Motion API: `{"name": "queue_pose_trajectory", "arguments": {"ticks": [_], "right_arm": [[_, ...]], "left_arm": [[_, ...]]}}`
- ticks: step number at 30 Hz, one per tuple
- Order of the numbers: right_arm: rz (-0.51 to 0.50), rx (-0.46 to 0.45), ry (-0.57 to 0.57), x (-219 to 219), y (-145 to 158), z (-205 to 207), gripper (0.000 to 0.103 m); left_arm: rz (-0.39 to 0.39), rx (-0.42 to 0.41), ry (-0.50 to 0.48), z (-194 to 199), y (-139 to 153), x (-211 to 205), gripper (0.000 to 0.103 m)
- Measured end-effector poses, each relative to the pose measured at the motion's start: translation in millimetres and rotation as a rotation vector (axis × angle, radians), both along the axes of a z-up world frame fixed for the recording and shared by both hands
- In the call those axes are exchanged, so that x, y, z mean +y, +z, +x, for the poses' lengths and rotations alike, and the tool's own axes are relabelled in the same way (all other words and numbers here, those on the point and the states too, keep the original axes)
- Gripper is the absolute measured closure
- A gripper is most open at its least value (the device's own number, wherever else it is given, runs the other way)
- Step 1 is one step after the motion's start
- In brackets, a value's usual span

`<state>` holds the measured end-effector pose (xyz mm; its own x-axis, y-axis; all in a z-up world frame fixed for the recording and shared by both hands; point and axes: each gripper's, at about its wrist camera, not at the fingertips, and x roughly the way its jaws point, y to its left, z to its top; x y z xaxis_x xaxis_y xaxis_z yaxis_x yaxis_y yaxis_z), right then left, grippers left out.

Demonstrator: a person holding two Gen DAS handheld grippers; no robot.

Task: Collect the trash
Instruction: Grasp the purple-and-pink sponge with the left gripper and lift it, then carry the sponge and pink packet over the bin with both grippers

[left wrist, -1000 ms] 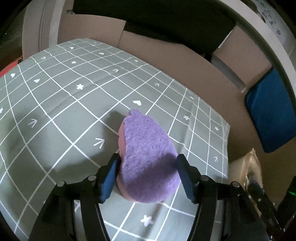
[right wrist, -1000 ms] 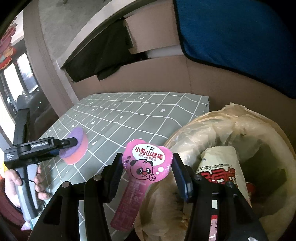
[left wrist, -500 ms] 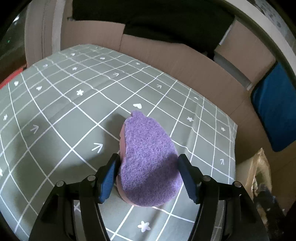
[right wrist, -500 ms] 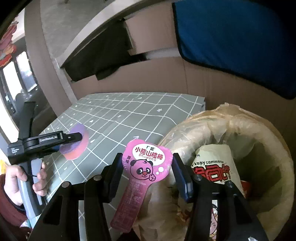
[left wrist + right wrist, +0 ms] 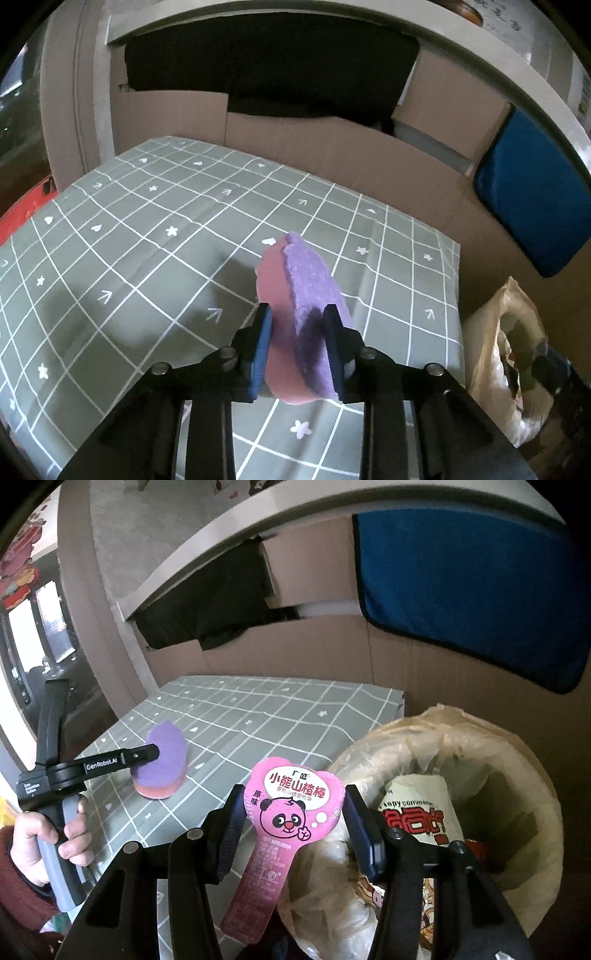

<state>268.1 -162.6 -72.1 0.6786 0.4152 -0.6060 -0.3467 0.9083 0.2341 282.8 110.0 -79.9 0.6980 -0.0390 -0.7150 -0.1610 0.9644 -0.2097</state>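
My left hand-held gripper (image 5: 297, 345) pinches soft, squashy sponge (image 5: 306, 295) mid-body; right hand-held gripper (image 5: 293, 821) clamps light, floppy wrapper (image 5: 291, 801), bin bag (image 5: 480, 746) at 2 o'clock.

We are in what looks like a lived-in home room, set up loosely for recording rather than a lab or shop. A low table (image 5: 122, 280) wears a soft grey-green cloth printed with white grid lines, hearts, stars and arrows. Plain cardboard sheets (image 5: 354, 155) stand along its far edges like a makeshift screen, with a black cloth (image 5: 269, 62) and a blue cushion (image 5: 469, 583) draped over them. Beside the table stands a trash bin lined with a thin plastic bag (image 5: 491, 753), snack packaging inside it. On the far left we see red paper decorations (image 5: 16, 579) on bright windows, a household touch.
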Motion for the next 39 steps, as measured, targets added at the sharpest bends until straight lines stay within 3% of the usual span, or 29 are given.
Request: {"name": "queue_pose_trajectory", "arguments": {"ticks": [4,10,17,34,39], "right_arm": [[-0.002,-0.021,0.011,3.3,6.2,-6.0,0.053],[0.016,0.0,0.003,-0.1,3.1,-7.4,0.053],[0.023,0.006,-0.017,-8.8,0.6,-6.9,0.053],[0.028,0.033,-0.035,-16.6,-10.6,-4.7,0.053],[0.026,0.05,-0.025,-12.3,-18.5,-2.5,0.053]], "left_arm": [[-0.029,-0.015,-0.013,-7.5,-2.9,4.2,0.074],[-0.066,-0.029,-0.037,-10.7,-7.2,1.0,0.063],[-0.09,-0.09,-0.104,-11.5,7.8,-14.9,0.063],[-0.004,-0.107,-0.184,11.4,11.6,-43.1,0.06],[-0.038,-0.117,-0.171,9.3,16.1,-31.3,0.06]]}}
